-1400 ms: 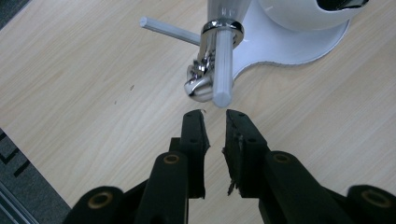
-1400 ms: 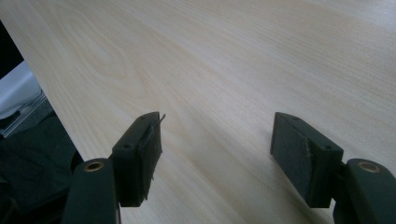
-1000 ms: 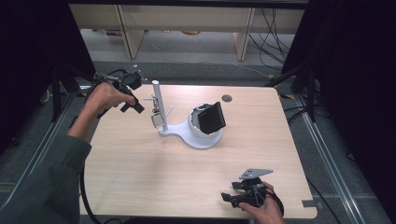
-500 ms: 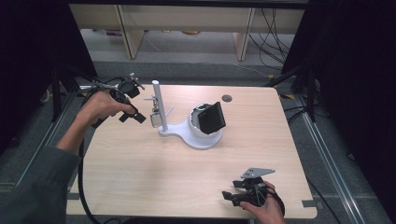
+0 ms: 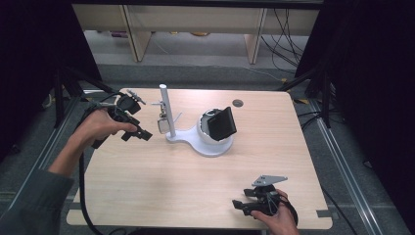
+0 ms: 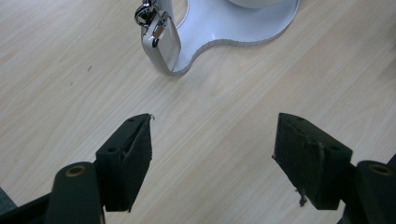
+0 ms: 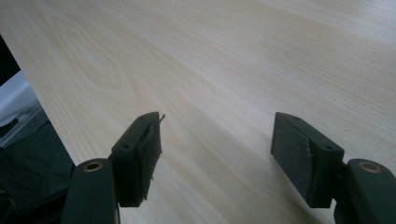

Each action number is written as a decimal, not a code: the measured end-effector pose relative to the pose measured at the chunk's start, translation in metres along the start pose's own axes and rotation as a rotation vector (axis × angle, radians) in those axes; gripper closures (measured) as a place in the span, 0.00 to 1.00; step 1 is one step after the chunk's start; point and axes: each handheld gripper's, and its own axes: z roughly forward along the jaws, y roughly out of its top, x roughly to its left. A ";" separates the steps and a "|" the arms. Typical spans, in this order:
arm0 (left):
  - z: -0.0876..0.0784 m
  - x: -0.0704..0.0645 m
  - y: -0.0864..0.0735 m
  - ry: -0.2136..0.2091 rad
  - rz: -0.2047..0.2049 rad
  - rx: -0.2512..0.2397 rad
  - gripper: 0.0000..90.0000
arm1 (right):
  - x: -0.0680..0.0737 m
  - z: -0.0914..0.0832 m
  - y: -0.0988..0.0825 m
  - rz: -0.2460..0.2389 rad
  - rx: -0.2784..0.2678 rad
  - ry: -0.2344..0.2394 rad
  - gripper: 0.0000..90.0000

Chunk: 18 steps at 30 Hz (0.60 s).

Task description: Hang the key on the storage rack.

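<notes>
Landmark: the stand base point(image 5: 208, 145), which rests on the table point(image 5: 147, 191) toward its far middle. A post point(image 5: 166, 110) rises upright from the base's left end; a tag point(image 5: 163, 124) hangs on clips beside the post, just left of the base. A tilted screen point(image 5: 222, 122) sits on the base's right part. Left gripper point(image 5: 142, 134): left of the base, near the tag, apart from it. Right gripper point(image 5: 240, 204): well apart, in front of the base and to its right, at the table's near edge. A round hole point(image 5: 238, 103) lies behind the base.
</notes>
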 end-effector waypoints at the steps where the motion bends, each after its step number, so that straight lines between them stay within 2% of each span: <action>1: 0.000 -0.001 -0.001 -0.002 0.004 -0.006 0.30 | 0.003 0.000 0.000 0.034 0.007 0.005 0.38; 3: 0.000 -0.003 -0.005 0.002 0.022 -0.013 0.28 | 0.001 0.000 0.000 0.000 0.000 -0.001 0.38; 5: 0.002 -0.006 -0.009 0.004 0.010 -0.025 0.26 | 0.000 0.000 0.001 0.003 0.003 0.002 0.38; 6: 0.001 -0.007 -0.012 -0.002 0.030 -0.016 0.26 | 0.000 0.000 0.001 0.006 0.003 0.005 0.38; 7: 0.004 -0.009 -0.017 -0.015 0.028 -0.027 0.26 | 0.000 0.001 0.003 0.014 0.008 0.003 0.37; 9: 0.005 -0.011 -0.019 -0.010 0.023 -0.033 0.25 | 0.000 0.003 0.003 0.027 0.006 0.017 0.37; 10: 0.005 -0.011 -0.021 -0.018 0.040 -0.020 0.25 | 0.000 0.003 0.003 0.027 0.006 0.017 0.37; 13: 0.007 -0.013 -0.027 -0.019 0.029 -0.033 0.24 | -0.001 0.001 0.002 0.016 0.002 -0.004 0.37; 16: 0.010 -0.015 -0.033 -0.026 0.031 -0.042 0.23 | 0.000 0.000 0.002 0.029 0.007 -0.002 0.37; 18: 0.011 -0.015 -0.037 -0.033 0.026 -0.057 0.23 | 0.000 0.000 0.002 0.019 0.010 0.003 0.37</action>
